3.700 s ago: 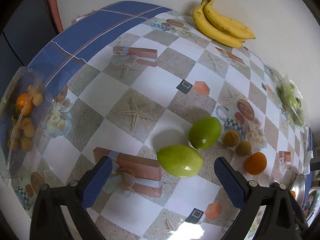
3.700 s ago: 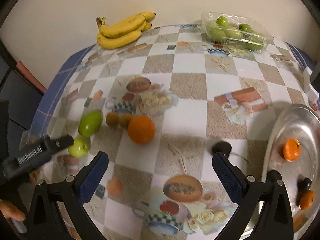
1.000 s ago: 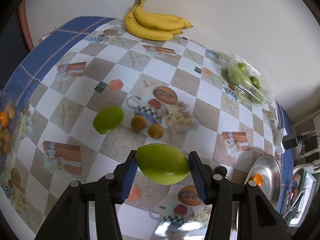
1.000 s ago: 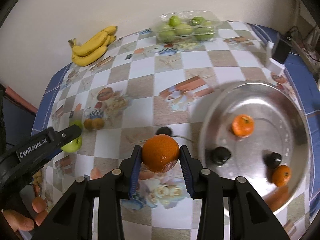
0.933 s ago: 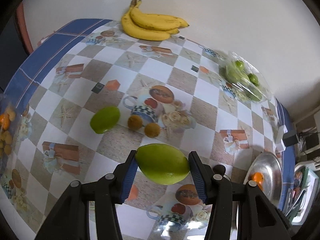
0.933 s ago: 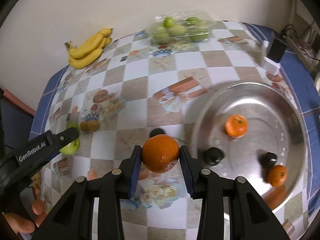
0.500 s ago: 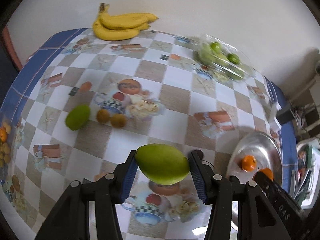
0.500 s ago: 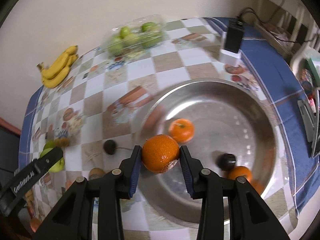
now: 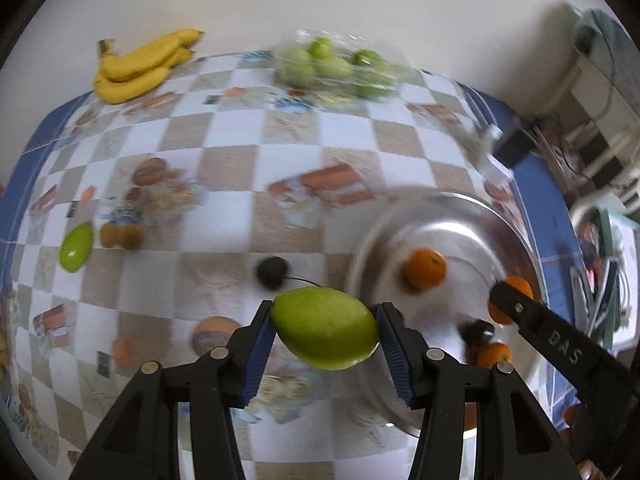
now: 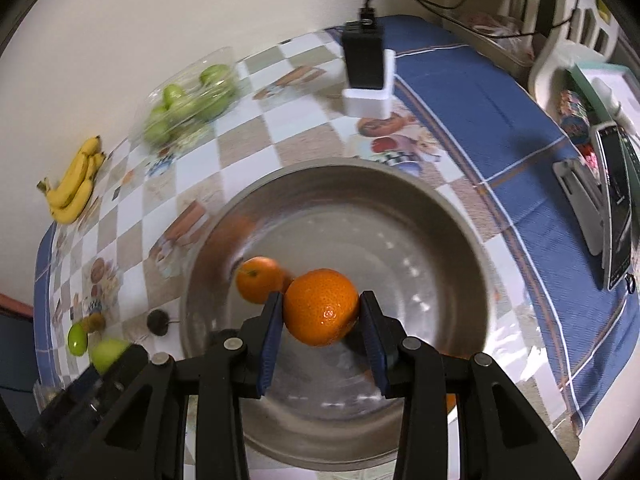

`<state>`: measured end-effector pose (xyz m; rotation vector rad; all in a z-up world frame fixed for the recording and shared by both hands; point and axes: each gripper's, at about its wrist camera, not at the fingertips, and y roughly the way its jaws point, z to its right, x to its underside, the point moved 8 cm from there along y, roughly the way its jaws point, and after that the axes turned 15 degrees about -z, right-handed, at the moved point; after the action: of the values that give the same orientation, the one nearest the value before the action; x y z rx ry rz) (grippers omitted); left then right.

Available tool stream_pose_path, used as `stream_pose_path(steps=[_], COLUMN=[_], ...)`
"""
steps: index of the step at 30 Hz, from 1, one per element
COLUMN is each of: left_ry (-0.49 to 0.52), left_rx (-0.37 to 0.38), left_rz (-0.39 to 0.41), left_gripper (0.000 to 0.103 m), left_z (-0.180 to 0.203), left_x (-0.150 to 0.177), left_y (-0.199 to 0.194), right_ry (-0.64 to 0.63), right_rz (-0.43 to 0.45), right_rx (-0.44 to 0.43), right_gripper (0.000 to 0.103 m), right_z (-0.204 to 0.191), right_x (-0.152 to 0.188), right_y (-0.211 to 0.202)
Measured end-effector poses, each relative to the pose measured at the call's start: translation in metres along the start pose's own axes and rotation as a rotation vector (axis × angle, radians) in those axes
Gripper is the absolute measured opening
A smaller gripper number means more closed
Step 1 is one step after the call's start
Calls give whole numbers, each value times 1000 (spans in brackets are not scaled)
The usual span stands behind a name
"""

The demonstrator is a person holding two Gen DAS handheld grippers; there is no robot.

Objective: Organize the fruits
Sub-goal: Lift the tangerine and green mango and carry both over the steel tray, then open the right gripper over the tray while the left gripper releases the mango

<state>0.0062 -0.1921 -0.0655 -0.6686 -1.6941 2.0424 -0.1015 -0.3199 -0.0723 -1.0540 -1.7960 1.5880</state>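
My left gripper [image 9: 325,330] is shut on a green mango [image 9: 325,327] and holds it above the table at the left rim of the steel bowl [image 9: 400,216]. My right gripper [image 10: 321,314] is shut on an orange [image 10: 321,306] and holds it over the middle of the steel bowl [image 10: 460,216]. The bowl holds a small orange [image 10: 258,278], seen also in the left wrist view [image 9: 425,268], plus another small orange [image 9: 494,354] and a dark fruit [image 9: 478,330]. The right gripper with its orange [image 9: 514,294] shows in the left wrist view.
On the checked tablecloth lie a second green mango [image 9: 76,247], two brown kiwis [image 9: 120,236], a dark fruit [image 9: 272,270], bananas [image 9: 140,66] and a clear box of green fruit [image 9: 336,66]. A black charger on a white block [image 10: 366,76] stands behind the bowl.
Both grippers have moved right with their fruit. The right gripper now holds the orange over the bowl's middle; the left has brought the mango to the bowl's left rim.
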Motion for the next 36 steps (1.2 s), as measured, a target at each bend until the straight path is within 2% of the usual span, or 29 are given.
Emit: stream_pose_path(steps=[3,17,36], left_ry=[26,99,118], left_rx=[-8,-55,-93], left_rz=[-13,36,38], left_gripper=[55,55,55], left_z=[13,37,47], left_x=[0,-18,-31], left_y=[8,25,44], right_ry=[18,28,41], right_rz=[-7,-18,-60], right_rx=[-8,15,54], right_gripper=[40,40,40], right_z=[7,15,23], right_x=[-2,-9,-11], right_y=[2,17,36])
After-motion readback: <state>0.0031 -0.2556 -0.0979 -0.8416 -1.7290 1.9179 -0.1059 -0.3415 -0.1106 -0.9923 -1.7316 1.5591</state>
